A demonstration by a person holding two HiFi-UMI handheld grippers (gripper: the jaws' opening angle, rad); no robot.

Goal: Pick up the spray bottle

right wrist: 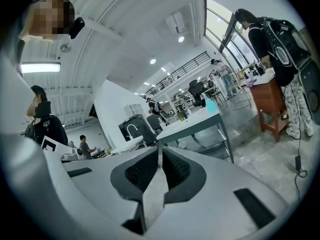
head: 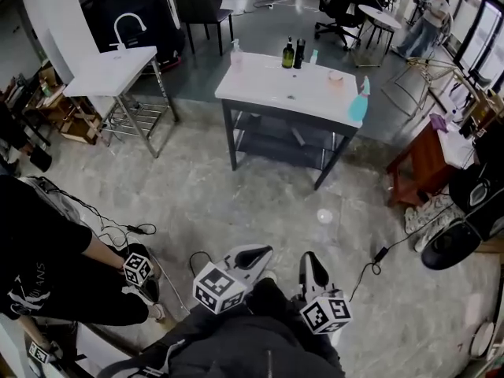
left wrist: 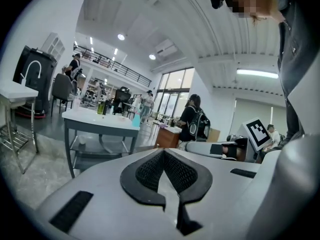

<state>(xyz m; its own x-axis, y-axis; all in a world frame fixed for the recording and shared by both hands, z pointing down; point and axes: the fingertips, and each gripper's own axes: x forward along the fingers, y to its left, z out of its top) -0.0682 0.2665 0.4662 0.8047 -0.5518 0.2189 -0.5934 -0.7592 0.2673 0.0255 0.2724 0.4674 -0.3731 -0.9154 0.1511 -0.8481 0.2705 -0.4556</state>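
Observation:
The turquoise spray bottle [head: 359,101] stands at the right end of a white-topped table [head: 268,85], far ahead of me across the stone floor. It shows small in the left gripper view [left wrist: 136,119] and in the right gripper view [right wrist: 212,104]. My left gripper [head: 256,254] and right gripper [head: 313,264] are side by side at the bottom of the head view, well short of the table. Both point toward it. The left gripper [left wrist: 163,151] has its jaws together with nothing between them. The right gripper [right wrist: 160,148] is shut and empty too.
Dark bottles [head: 293,53] and a clear pump bottle [head: 235,53] stand at the table's far edge. A second white table with a faucet [head: 110,69] is to the left, a red-brown side table [head: 425,160] to the right. Cables [head: 118,231] cross the floor beside a person [head: 47,266].

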